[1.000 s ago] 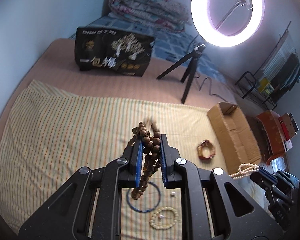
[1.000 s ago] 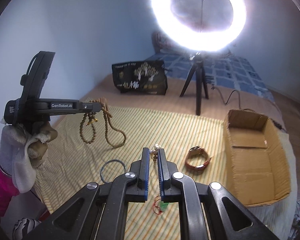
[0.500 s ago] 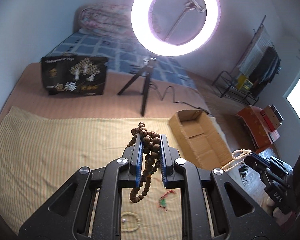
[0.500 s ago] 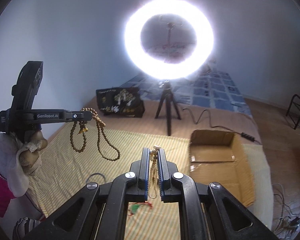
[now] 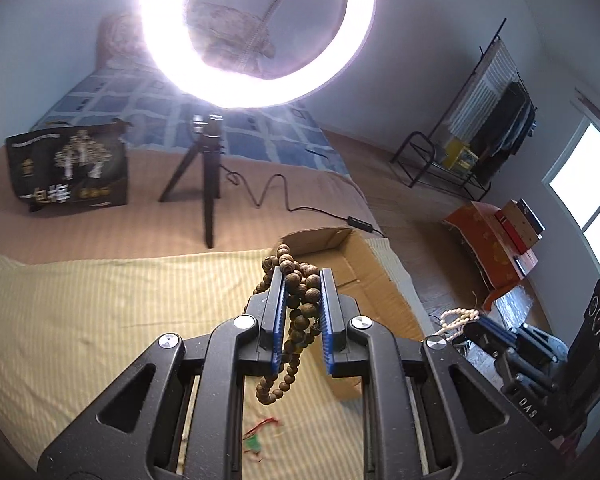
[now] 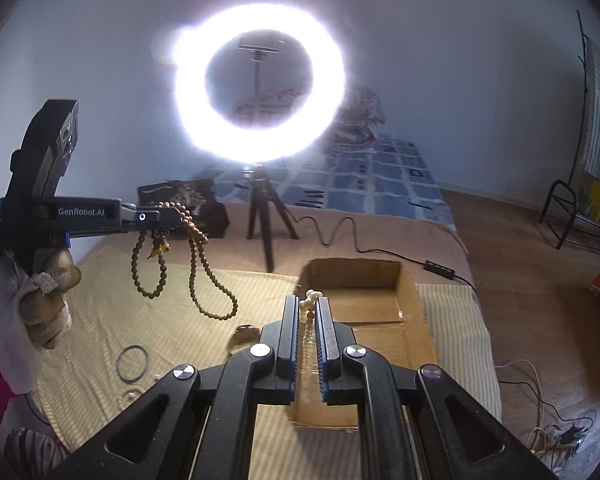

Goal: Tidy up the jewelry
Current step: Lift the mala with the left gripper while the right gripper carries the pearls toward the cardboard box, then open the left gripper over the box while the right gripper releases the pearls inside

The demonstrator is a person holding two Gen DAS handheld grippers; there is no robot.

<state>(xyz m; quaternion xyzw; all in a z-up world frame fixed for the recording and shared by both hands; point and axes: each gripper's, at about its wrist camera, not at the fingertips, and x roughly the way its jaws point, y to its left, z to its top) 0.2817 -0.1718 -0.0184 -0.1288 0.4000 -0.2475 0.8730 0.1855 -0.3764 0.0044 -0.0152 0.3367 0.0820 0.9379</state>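
Left wrist view shows the left gripper (image 5: pixel 303 280) clamped on brown beads (image 5: pixel 296 308), the right gripper (image 6: pixel 308 312) pinching pale beads (image 6: pixel 309 300) above a cardboard box (image 6: pixel 412 300).

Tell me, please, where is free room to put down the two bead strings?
The cardboard box looks bare inside; it lies right of the striped cloth. The cloth's far strip, toward the tripod, is also bare. The near left cloth is crowded: a dark ring, a watch and small pieces lie there.
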